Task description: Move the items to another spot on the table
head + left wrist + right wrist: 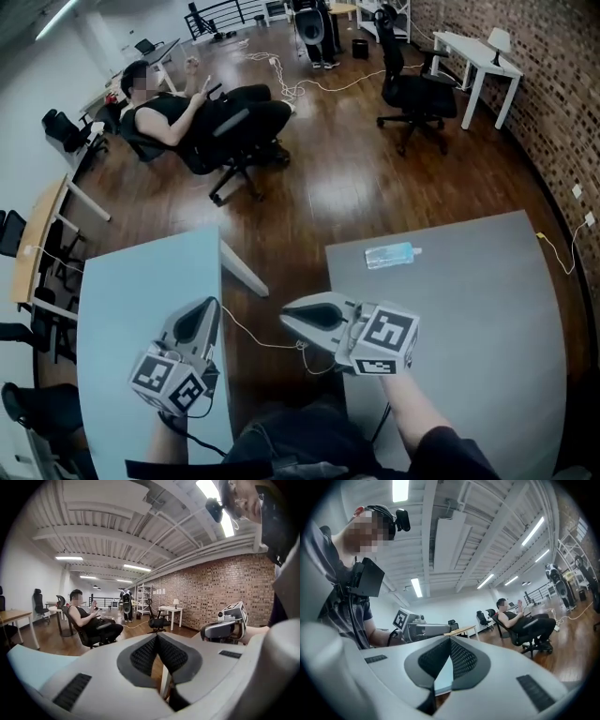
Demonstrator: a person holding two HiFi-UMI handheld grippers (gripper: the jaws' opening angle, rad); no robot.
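The small clear plastic bottle (389,254) looks glossy. The grey right table (469,319) and pale blue left table (122,291) are smooth and matt. The dark wooden floor (319,187) shines. The far red brick wall (562,122) is rough. The left gripper (157,638) and right gripper (450,640) are matt grey plastic with ribbed black pads (140,656).

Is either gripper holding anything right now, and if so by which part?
Nothing is held. The left gripper and the right gripper are both shut and empty. The bottle lies apart from them on the grey table.
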